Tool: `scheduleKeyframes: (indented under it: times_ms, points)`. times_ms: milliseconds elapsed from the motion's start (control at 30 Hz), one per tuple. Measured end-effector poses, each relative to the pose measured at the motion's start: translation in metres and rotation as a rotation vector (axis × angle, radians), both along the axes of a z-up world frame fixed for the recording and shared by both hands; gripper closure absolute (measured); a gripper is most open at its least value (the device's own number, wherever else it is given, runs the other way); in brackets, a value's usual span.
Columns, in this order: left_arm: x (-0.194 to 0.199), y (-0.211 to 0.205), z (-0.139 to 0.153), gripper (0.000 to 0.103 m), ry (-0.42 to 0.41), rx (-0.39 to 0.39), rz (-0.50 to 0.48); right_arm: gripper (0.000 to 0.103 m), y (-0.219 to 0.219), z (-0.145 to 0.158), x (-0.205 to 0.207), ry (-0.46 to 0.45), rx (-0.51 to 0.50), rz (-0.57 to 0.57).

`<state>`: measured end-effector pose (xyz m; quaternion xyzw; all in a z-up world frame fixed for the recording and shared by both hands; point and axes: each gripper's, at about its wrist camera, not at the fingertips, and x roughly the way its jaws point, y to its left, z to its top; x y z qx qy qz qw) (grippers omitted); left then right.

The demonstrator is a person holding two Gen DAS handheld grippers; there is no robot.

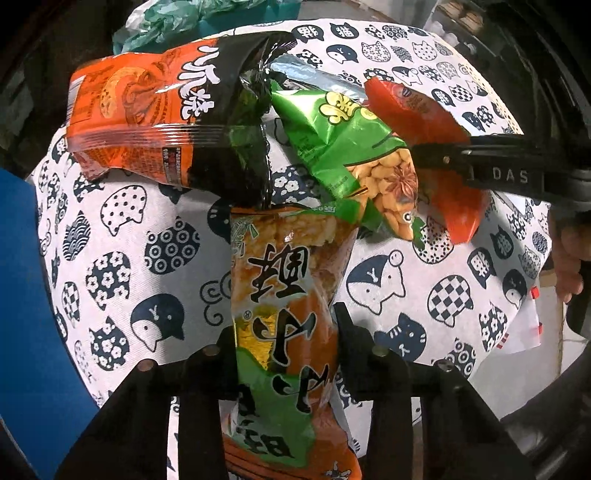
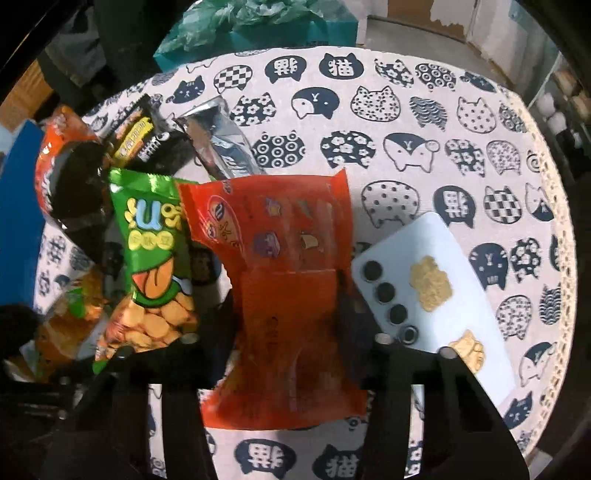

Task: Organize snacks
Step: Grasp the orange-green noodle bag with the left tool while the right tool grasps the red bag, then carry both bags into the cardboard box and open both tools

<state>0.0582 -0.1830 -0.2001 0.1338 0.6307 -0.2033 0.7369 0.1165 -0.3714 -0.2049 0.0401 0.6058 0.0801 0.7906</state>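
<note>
In the left wrist view my left gripper (image 1: pixel 286 339) is shut on an orange-and-green snack bag (image 1: pixel 284 295) with black characters. Beyond it lie an orange-and-black bag (image 1: pixel 155 122) and a green peanut bag (image 1: pixel 354 155). My right gripper (image 1: pixel 436 155) reaches in from the right, shut on a red snack bag (image 1: pixel 424 114). In the right wrist view my right gripper (image 2: pixel 286 306) grips that red bag (image 2: pixel 288 258); the green peanut bag (image 2: pixel 155 258) lies to its left, with the orange-and-black bag (image 2: pixel 70 173), a dark yellow-label packet (image 2: pixel 144 140) and a silver packet (image 2: pixel 221 144) behind.
A round table with a cat-print cloth (image 2: pixel 406 122) holds everything. A white phone (image 2: pixel 436 288) with gold stickers lies right of the red bag. A teal box with a green plastic bag (image 2: pixel 258 26) stands beyond the far edge. A blue object (image 1: pixel 33 314) is at the left.
</note>
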Motion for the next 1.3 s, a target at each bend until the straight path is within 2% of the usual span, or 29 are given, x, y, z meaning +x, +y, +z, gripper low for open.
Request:
scheduleKeyframes:
  times_ms: [67,133,467,800,1300]
  points:
    - [-0.003,0.005,0.005,0.065,-0.007,-0.001,-0.001,0.069,0.0,0.004,-0.003,-0.01,-0.01,-0.008]
    - [-0.005,0.008,0.011,0.066,-0.021,-0.006,0.0,0.071,0.001,0.009,-0.006,-0.024,-0.017,-0.007]
    - [-0.012,0.019,0.045,0.067,-0.086,-0.041,0.018,0.071,0.011,0.05,-0.027,-0.099,-0.001,0.003]
    - [-0.022,0.035,0.073,0.067,-0.108,-0.092,0.009,0.071,0.028,0.096,-0.036,-0.172,0.04,0.029]
    - [-0.01,0.11,0.128,0.067,-0.266,-0.104,0.153,0.071,0.083,0.14,-0.036,-0.24,0.069,0.115]
